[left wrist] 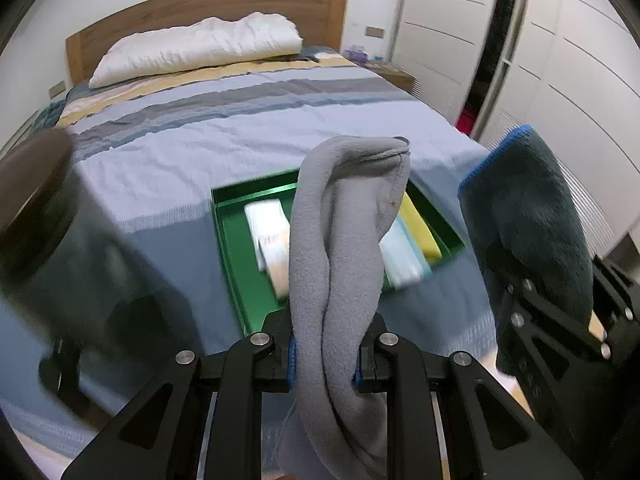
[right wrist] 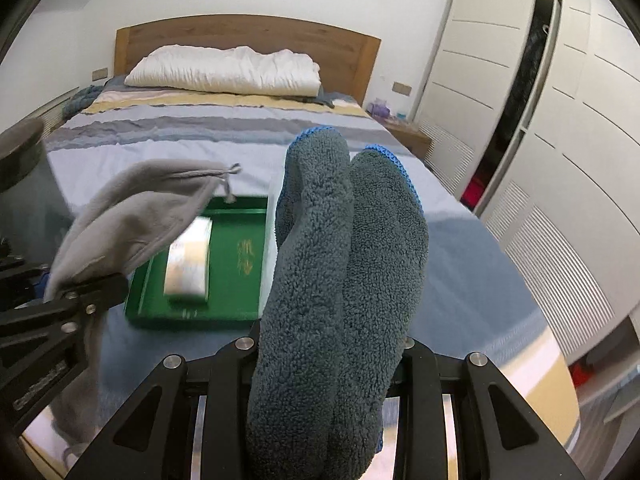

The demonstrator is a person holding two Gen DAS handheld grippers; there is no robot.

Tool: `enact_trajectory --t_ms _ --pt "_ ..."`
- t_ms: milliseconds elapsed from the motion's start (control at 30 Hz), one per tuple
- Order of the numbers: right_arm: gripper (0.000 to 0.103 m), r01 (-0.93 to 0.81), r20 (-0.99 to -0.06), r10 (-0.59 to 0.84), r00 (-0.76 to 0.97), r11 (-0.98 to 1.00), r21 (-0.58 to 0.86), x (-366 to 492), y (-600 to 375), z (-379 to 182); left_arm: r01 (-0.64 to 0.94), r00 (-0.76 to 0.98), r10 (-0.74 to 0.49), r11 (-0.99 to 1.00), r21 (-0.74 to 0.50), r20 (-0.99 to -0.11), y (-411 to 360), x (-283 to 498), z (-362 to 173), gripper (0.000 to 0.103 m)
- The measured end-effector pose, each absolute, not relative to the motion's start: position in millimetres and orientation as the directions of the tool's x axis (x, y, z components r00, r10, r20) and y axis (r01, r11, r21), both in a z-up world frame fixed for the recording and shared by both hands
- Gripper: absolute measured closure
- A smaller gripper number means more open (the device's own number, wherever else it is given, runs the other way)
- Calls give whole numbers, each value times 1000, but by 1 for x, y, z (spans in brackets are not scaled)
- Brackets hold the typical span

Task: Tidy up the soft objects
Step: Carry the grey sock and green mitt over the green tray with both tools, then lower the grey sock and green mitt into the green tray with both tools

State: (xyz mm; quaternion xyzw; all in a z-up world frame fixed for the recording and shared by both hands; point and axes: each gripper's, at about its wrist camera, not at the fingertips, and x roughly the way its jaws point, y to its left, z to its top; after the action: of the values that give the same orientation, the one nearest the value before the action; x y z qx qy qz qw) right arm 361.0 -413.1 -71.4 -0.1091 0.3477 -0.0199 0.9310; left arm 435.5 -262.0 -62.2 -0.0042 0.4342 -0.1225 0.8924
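Note:
My left gripper (left wrist: 325, 356) is shut on a grey fleece cloth (left wrist: 340, 232) that stands up between its fingers above the bed. My right gripper (right wrist: 328, 344) is shut on a dark teal fluffy cloth with blue edging (right wrist: 344, 264). Each shows in the other's view: the teal cloth (left wrist: 532, 216) at the right, the grey cloth (right wrist: 136, 216) at the left. A green tray (left wrist: 236, 240) lies on the bed ahead, holding a white folded item (left wrist: 270, 240), a light blue one (left wrist: 404, 260) and a yellow one (left wrist: 420, 228). The tray also shows in the right wrist view (right wrist: 236, 272).
The striped blue bedspread (left wrist: 200, 132) covers the bed, with a white pillow (left wrist: 200, 48) at the wooden headboard (left wrist: 224, 4). White wardrobe doors (right wrist: 560, 140) run along the right. A bedside table (right wrist: 408, 136) stands at the far right corner.

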Motion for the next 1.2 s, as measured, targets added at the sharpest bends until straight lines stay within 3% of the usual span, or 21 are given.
enact_trajectory --t_ms 467,767,1200 --pt "73 -45 -646 -148 749 961 -271 481 -403 -116 116 518 -277 960 -255 -809 -277 533 -111 86" --pt "73 -141 -664 -99 741 944 -298 528 -397 -133 121 510 -275 961 -248 -815 -281 547 -133 86" --pt "73 -179 -703 -86 706 939 -295 529 -426 -134 97 483 -245 969 -227 -841 -289 557 -146 86"
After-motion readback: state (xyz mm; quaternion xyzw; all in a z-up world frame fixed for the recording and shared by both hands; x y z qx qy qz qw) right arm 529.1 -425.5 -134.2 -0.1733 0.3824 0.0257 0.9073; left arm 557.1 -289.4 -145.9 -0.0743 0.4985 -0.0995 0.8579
